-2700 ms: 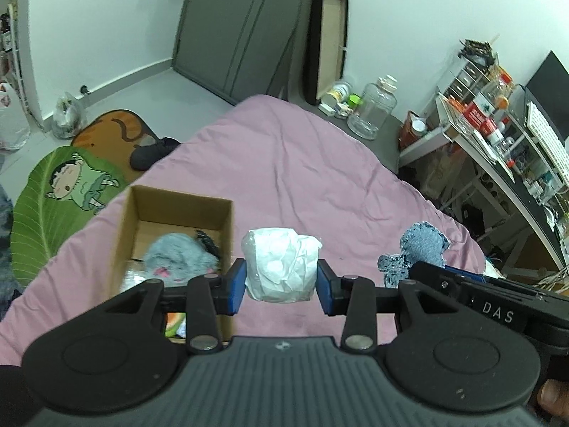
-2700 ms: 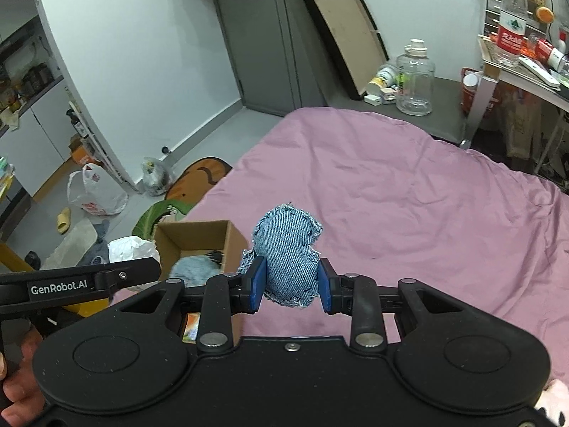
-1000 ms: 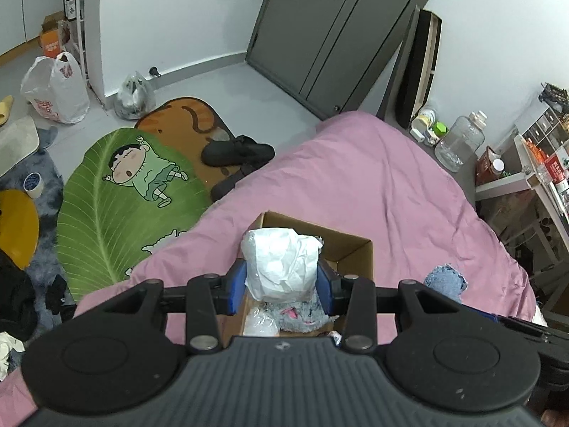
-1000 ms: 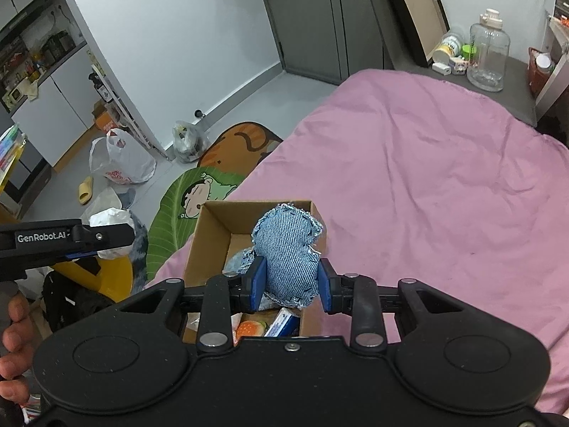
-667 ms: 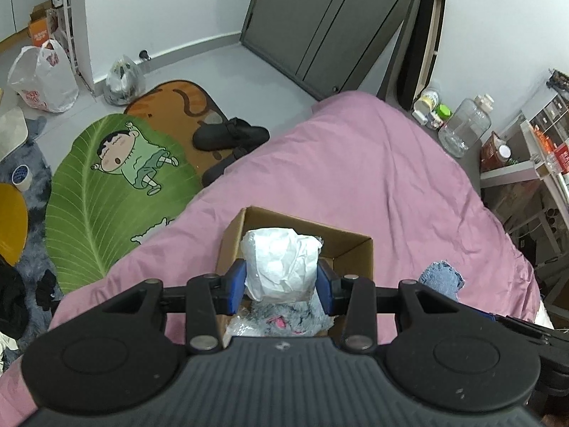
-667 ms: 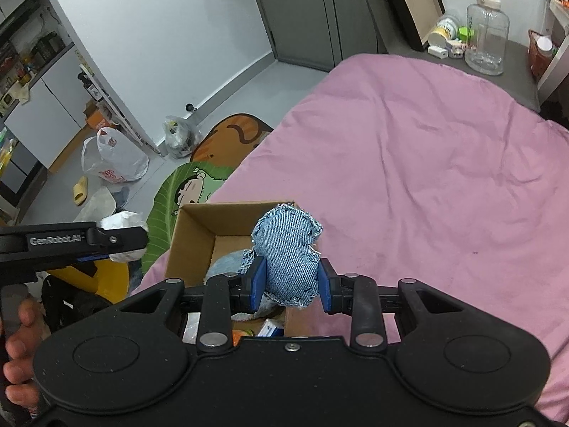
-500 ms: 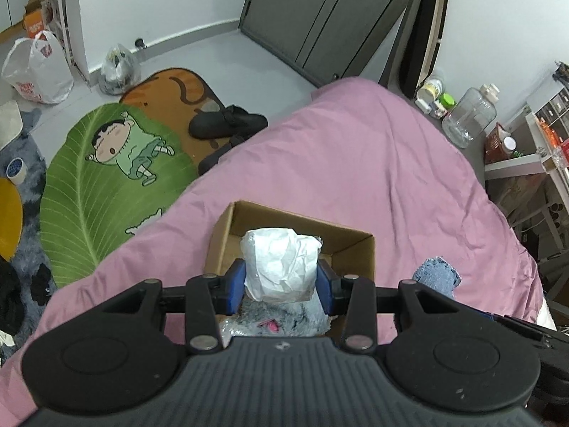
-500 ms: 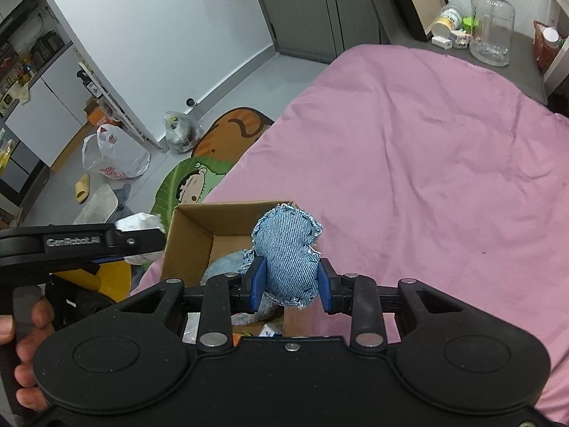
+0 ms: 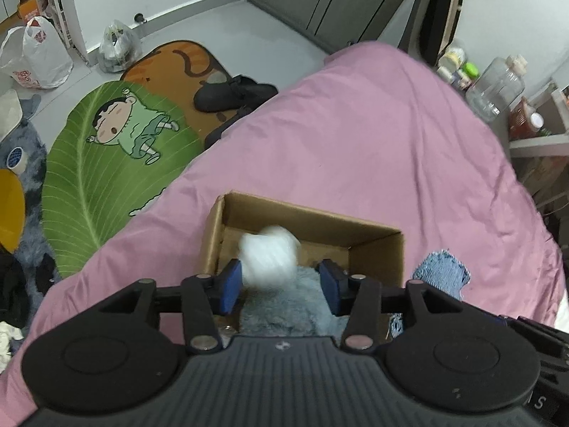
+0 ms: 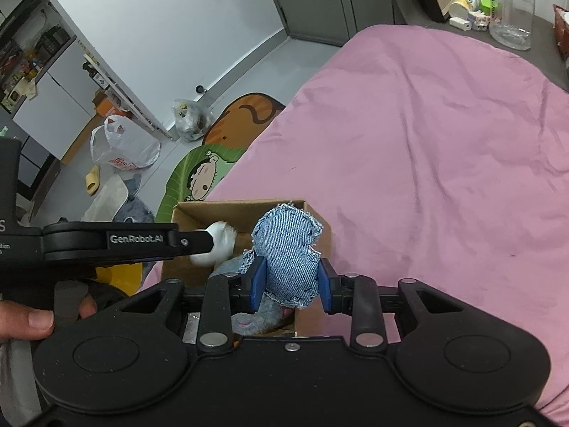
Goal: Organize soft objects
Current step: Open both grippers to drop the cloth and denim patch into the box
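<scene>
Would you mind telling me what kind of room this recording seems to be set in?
Most likely a lived-in bedroom in a home: a bed with a pink cover fills the view, a cartoon floor mat and slippers lie beside it, and grey wardrobe-like doors stand behind.

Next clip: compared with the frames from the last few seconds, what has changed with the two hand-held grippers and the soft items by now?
Both have come down over the cardboard box. The left hand-held gripper has just been opening its jaws: the white bundle, blurred, is free of the pads and dropping into the box, above the grey plush. Unchanged: the right hand-held gripper stays clamped on the denim pouch; the box sits on the pink bedspread.
</scene>
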Demonstrator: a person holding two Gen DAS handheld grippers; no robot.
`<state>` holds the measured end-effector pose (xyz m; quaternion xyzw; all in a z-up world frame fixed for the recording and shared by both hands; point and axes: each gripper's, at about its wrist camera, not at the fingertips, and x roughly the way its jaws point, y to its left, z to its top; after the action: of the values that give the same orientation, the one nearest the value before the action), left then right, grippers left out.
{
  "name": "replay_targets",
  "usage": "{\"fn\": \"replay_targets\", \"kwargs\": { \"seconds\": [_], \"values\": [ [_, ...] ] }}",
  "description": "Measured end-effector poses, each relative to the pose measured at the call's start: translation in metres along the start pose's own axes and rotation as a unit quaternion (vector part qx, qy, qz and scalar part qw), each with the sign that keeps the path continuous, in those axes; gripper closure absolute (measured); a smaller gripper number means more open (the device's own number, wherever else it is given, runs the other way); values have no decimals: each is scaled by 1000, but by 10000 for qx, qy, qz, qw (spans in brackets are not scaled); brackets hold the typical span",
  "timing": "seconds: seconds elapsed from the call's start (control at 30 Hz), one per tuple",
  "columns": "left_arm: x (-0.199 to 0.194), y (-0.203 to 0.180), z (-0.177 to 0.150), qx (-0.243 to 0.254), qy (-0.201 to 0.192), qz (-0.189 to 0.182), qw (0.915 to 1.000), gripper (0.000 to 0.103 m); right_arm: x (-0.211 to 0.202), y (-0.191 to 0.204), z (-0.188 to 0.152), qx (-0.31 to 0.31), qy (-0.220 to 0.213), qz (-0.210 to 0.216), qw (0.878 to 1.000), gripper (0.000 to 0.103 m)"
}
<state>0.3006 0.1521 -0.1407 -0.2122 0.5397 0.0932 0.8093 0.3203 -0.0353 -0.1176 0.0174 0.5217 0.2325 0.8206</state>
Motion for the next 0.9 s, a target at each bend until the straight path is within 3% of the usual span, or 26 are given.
{"fn": "replay_targets", "kwargs": {
  "seconds": [0.13, 0.47, 0.7, 0.9],
  "values": [
    [-4, 1, 2, -32, -41, -1, 10000, 42, 8, 6, 3, -36, 69, 73, 9999, 72],
    [-21, 19, 5, -246, -188, 19, 9995, 41, 34, 18, 10, 166, 266, 320, 9990, 72],
    [-34, 31, 6, -282, -306, -78, 9991, 41, 37, 15, 15, 750, 277, 547, 9953, 57],
    [-43, 42, 1, -383, -389, -159, 9984, 41, 21, 17, 11, 735, 134, 379, 9965, 55]
  ]
}}
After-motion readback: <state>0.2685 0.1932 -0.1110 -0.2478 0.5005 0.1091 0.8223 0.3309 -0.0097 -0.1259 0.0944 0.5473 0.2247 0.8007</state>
